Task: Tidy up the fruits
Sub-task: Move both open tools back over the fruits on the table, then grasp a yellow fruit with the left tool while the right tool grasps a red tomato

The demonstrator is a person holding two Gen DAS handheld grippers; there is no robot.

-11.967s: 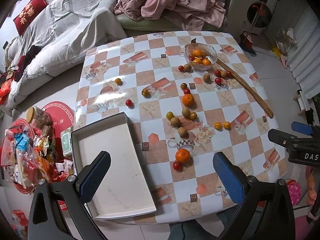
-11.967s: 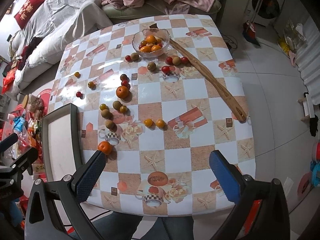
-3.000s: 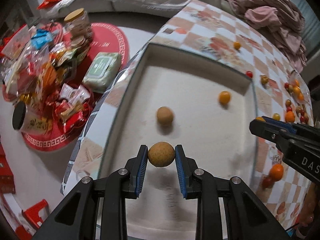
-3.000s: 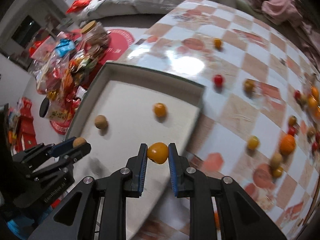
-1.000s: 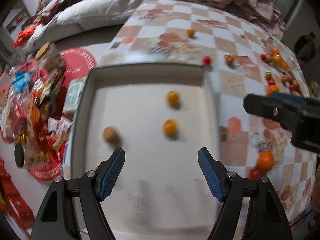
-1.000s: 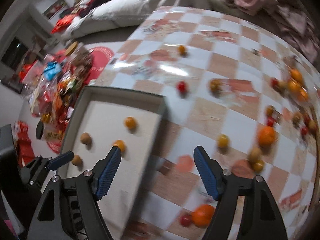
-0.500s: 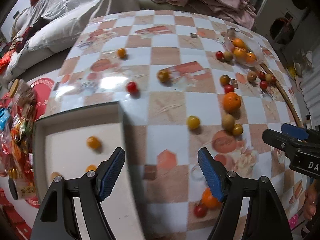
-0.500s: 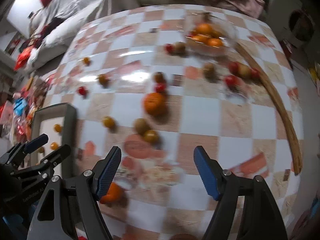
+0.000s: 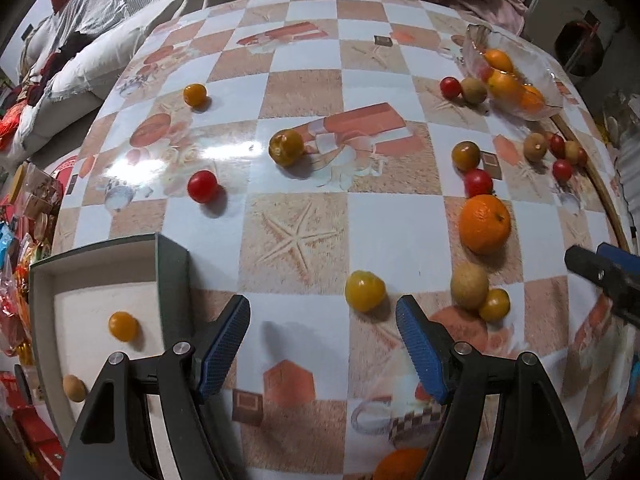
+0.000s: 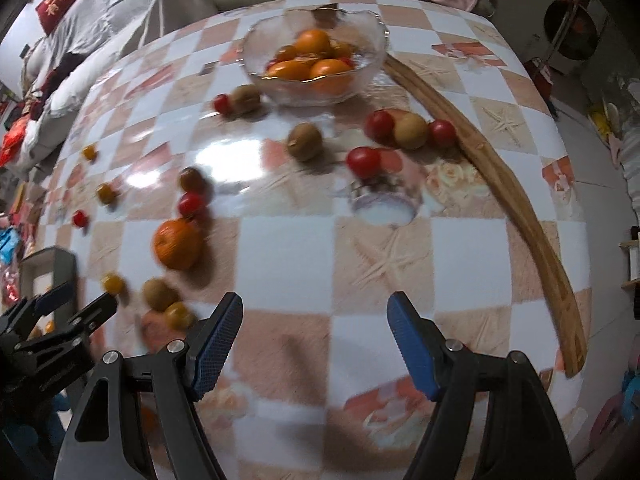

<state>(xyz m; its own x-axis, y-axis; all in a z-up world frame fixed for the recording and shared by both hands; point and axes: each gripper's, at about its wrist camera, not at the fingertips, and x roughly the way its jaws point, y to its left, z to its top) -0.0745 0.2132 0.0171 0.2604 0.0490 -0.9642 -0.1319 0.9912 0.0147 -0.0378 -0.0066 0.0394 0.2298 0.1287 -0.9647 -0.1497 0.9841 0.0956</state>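
Yellow and small, a round fruit [image 9: 365, 290] sits low centre in the left wrist view, just ahead of the left tool [image 9: 322, 334], whose blue pads are spread wide with nothing between them; that lineup suggests it is the next pick. At lower left the tray [image 9: 170, 264] already holds an orange-yellow fruit [image 9: 123, 325] and a brown one [image 9: 74, 388], so sorting looks barely begun. The right tool [image 10: 314, 334] is likewise spread and empty over the checked surface [image 10: 420, 248], facing the glass bowl [image 10: 376, 54] at top centre.
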